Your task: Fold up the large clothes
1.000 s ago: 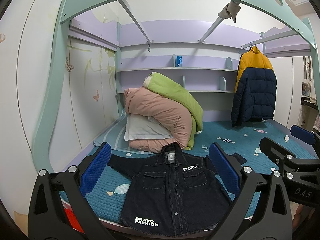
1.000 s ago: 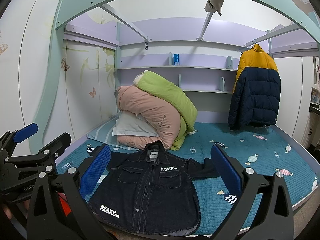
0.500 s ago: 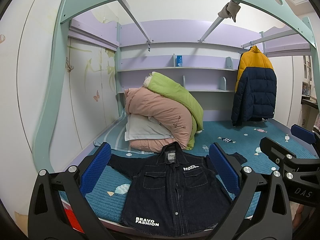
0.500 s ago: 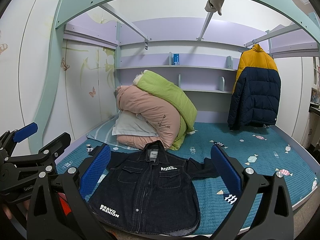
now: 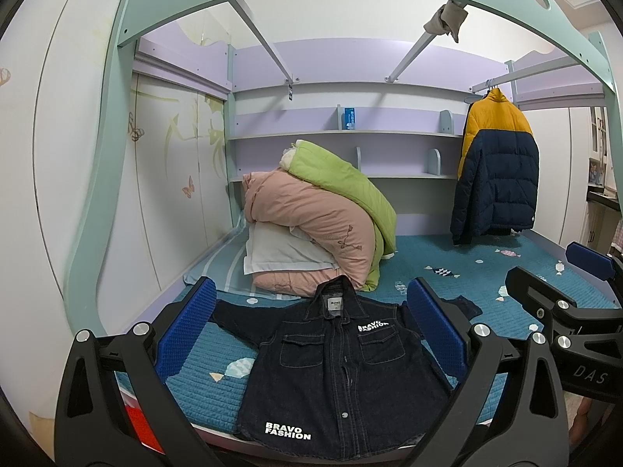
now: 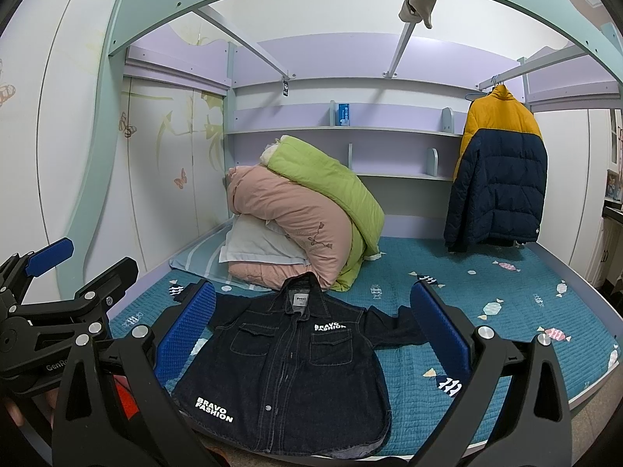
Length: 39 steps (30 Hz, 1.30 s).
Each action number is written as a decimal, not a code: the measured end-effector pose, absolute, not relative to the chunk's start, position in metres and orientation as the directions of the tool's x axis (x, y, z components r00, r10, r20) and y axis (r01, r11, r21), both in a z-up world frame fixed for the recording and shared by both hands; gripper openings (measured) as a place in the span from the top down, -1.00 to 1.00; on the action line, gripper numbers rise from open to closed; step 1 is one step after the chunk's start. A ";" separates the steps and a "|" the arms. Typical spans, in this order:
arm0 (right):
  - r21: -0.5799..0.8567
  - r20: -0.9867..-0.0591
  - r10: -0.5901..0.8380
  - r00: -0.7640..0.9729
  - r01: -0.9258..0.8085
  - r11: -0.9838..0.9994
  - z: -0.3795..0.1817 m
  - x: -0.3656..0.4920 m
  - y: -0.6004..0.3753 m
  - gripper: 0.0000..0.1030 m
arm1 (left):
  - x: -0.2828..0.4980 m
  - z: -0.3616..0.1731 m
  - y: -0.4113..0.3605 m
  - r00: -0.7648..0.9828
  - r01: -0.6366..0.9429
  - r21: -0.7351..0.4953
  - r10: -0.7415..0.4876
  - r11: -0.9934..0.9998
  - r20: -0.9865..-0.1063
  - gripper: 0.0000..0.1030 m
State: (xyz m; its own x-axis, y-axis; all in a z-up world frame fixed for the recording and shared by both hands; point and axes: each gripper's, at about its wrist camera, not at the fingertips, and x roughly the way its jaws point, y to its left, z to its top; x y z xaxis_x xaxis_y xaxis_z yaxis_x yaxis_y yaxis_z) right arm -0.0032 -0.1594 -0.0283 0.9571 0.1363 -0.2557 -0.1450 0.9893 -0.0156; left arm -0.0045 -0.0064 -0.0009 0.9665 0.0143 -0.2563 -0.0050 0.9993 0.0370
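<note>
The left gripper [image 5: 309,325] and the right gripper [image 6: 311,323] both hang above the near edge of the bed [image 5: 486,268], each with its 2 blue fingers spread wide and holding nothing. Between the fingers, lower down, the dark denim jacket [image 5: 342,366] lies flat on the blue quilted mattress, front side up, buttoned, sleeves spread to both sides, its hem at the bed edge. Just behind its collar is a pile of bedding: a white pillow [image 5: 280,253], a pink quilt [image 5: 311,229] and a green quilt [image 5: 342,183] on top. Farther right, a yellow and navy puffer coat [image 5: 496,167] hangs from a rail. On the back shelf [image 5: 389,134] stands 1 small blue box [image 5: 349,118].
</note>
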 end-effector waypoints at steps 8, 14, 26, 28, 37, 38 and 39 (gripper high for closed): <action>-0.015 -0.257 0.137 0.957 -0.146 0.989 -0.028 -0.003 -0.160 -0.87 | -0.005 -0.001 -0.007 0.966 -0.006 0.038 0.015 0.999 -0.257 -0.91; -0.015 -0.258 0.136 0.957 -0.145 0.989 -0.029 -0.003 -0.159 -0.87 | -0.005 -0.001 -0.008 0.966 -0.004 0.038 0.014 0.999 -0.258 -0.91; -0.014 -0.263 0.137 0.955 -0.145 0.989 -0.033 -0.002 -0.156 -0.87 | -0.003 -0.002 -0.006 0.965 -0.005 0.039 0.015 0.999 -0.260 -0.91; -0.013 -0.265 0.137 0.954 -0.146 0.989 -0.034 -0.002 -0.156 -0.87 | -0.003 -0.002 -0.006 0.966 -0.005 0.041 0.016 0.999 -0.260 -0.91; -0.009 -0.273 0.139 0.952 -0.147 0.989 -0.040 0.003 -0.154 -0.87 | -0.002 -0.005 -0.001 0.965 -0.005 0.041 0.016 0.999 -0.263 -0.91; -0.009 -0.275 0.138 0.951 -0.146 0.989 -0.041 0.005 -0.154 -0.87 | -0.002 -0.006 0.001 0.964 -0.005 0.042 0.016 0.999 -0.267 -0.91; -0.008 -0.277 0.139 0.951 -0.147 0.989 -0.042 0.005 -0.154 -0.87 | -0.002 -0.008 0.003 0.963 -0.005 0.042 0.016 0.999 -0.268 -0.91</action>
